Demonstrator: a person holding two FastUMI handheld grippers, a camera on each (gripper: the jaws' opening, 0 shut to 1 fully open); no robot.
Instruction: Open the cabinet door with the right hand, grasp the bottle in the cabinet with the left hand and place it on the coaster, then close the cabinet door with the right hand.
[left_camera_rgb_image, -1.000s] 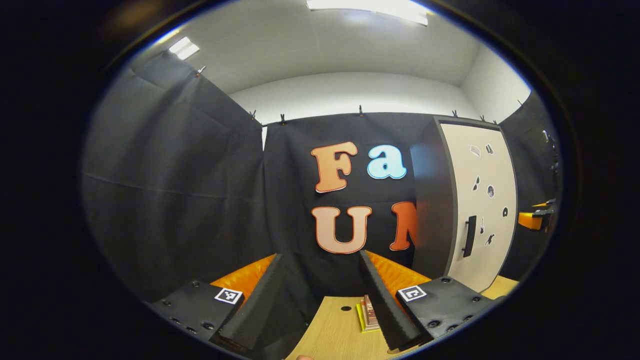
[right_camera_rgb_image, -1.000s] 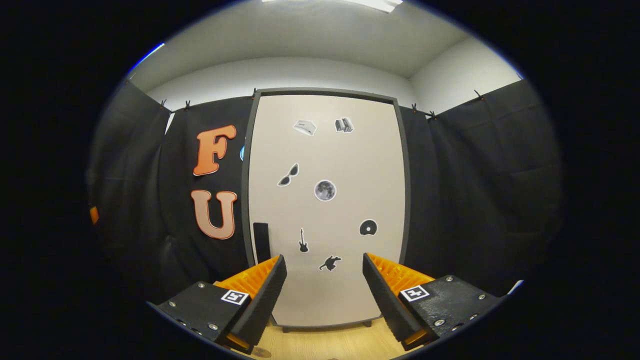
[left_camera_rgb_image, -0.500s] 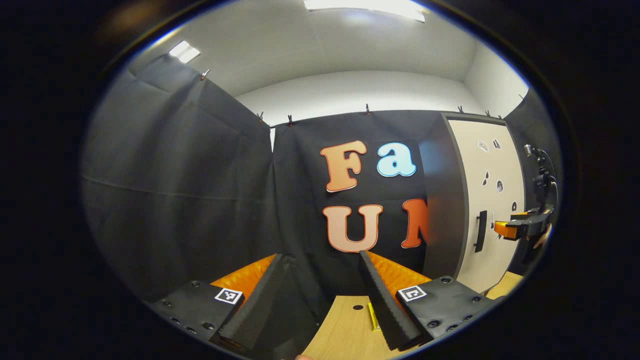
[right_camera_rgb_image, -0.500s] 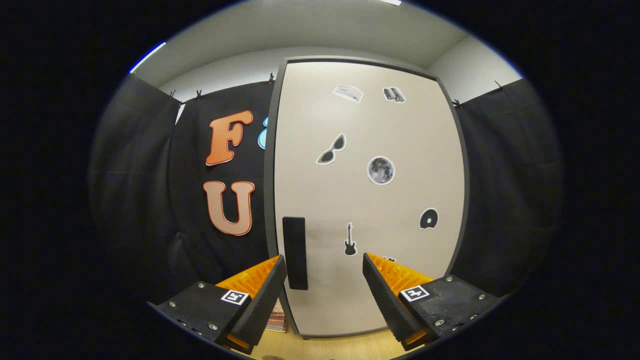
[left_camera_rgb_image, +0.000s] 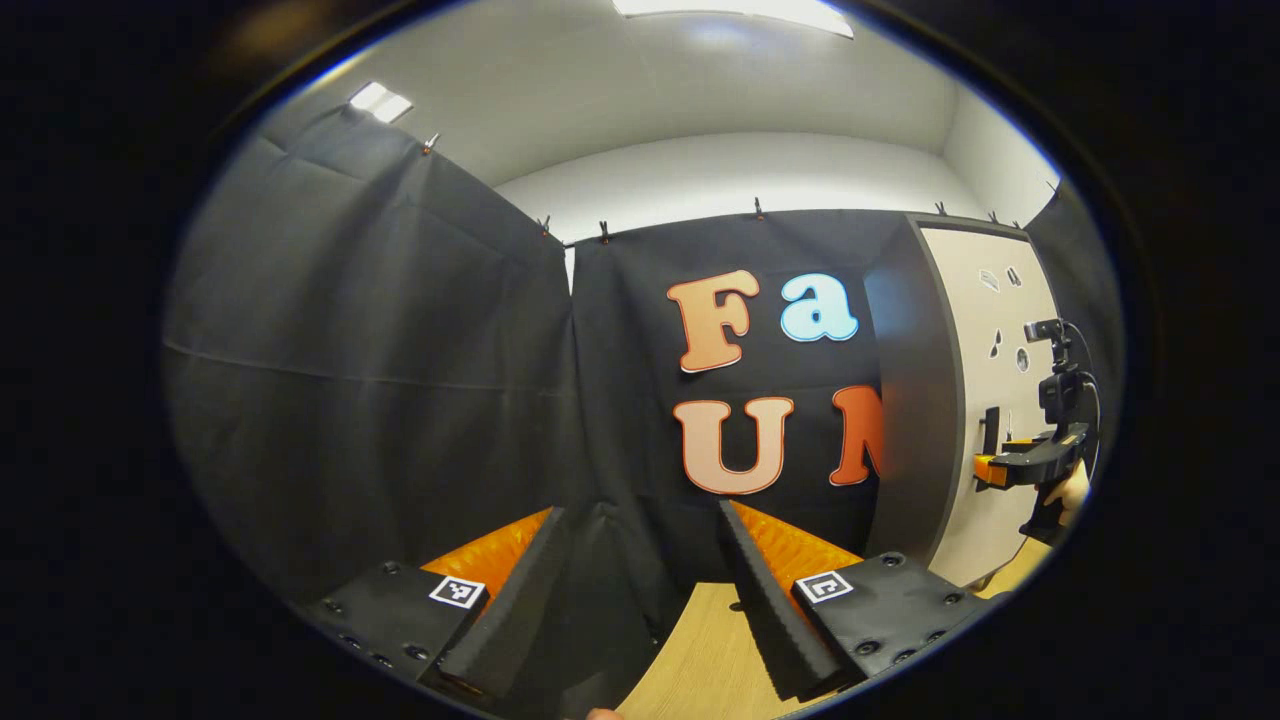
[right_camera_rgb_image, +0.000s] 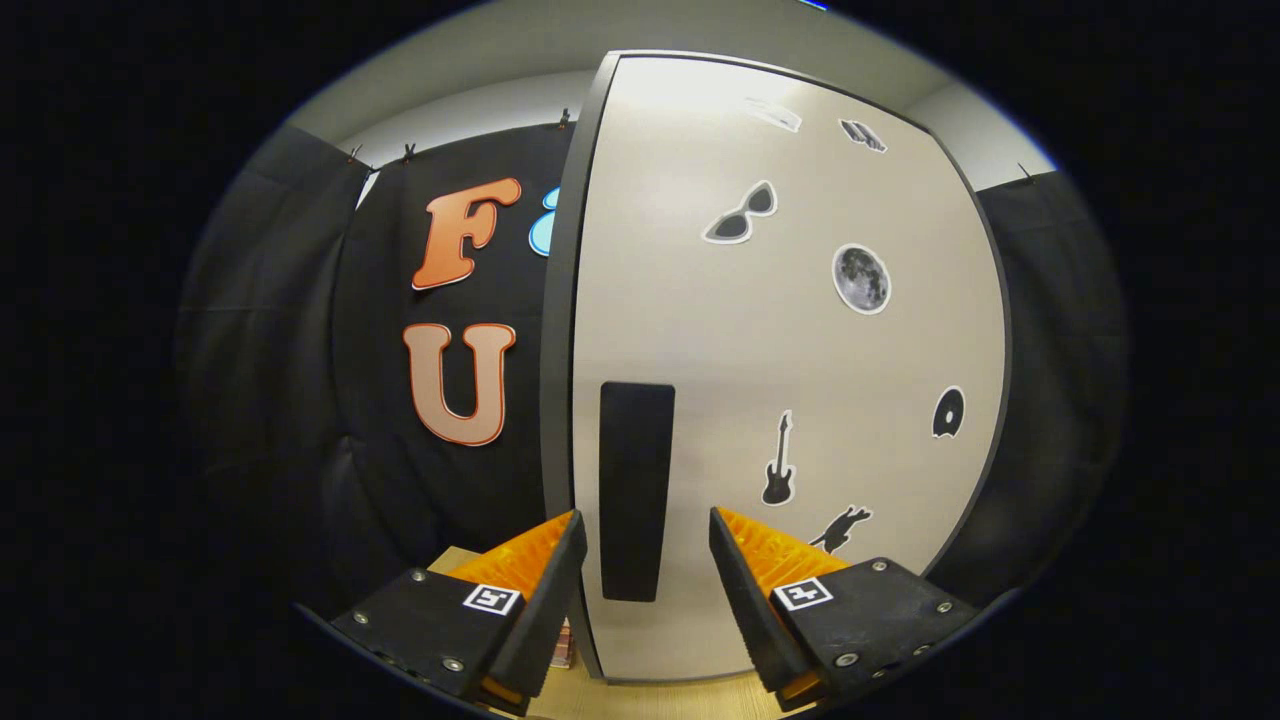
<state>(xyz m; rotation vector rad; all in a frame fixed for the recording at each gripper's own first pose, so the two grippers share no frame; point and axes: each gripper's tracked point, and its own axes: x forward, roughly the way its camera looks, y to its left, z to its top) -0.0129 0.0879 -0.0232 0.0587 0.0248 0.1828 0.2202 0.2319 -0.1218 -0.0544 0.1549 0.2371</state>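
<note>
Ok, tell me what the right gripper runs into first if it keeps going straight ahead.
Most likely the black door handle: it stands between the open fingers of the right gripper, on the closed cabinet door. How far off it is can't be told.

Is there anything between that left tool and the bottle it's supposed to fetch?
Yes: the cabinet door is shut, so the bottle behind it is hidden. The right tool is open, with the door's black handle lined up between its fingers but not gripped. The left tool is open, off to the side, facing the cloth wall.
</note>
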